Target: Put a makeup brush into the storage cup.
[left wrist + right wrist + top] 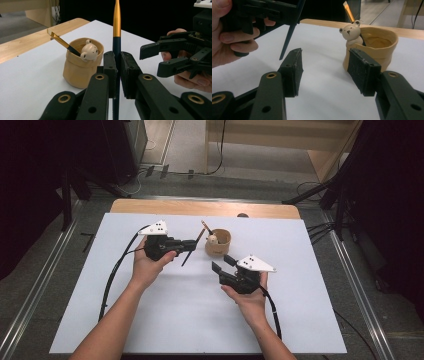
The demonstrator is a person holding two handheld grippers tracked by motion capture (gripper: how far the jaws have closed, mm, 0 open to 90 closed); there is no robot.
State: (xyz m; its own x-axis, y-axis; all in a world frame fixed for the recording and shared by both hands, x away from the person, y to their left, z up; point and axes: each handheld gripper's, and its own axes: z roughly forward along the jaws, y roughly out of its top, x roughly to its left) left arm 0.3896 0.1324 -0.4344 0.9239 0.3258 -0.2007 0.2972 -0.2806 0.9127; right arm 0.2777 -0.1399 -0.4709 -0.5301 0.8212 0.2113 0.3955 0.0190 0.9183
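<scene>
Grey floor (45,270) with metal rails (30,305), light wooden furniture (280,135) behind, dark curtains (395,195) at both sides.

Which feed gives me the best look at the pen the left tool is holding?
Left gripper view: the pen stands upright, clamped in the left tool. High view shows it small and slanted; right gripper view catches its dark lower end.

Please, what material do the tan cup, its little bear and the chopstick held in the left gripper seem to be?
The cup looks like matte unglazed ceramic, perhaps clay: soft, uneven rim, no shine. The bear seems smoother ceramic with a faint gloss. The chopstick in the left gripper looks lacquered, maybe wood or plastic: dark shaft, a glossy gold section above it. I cannot tell which.
</scene>
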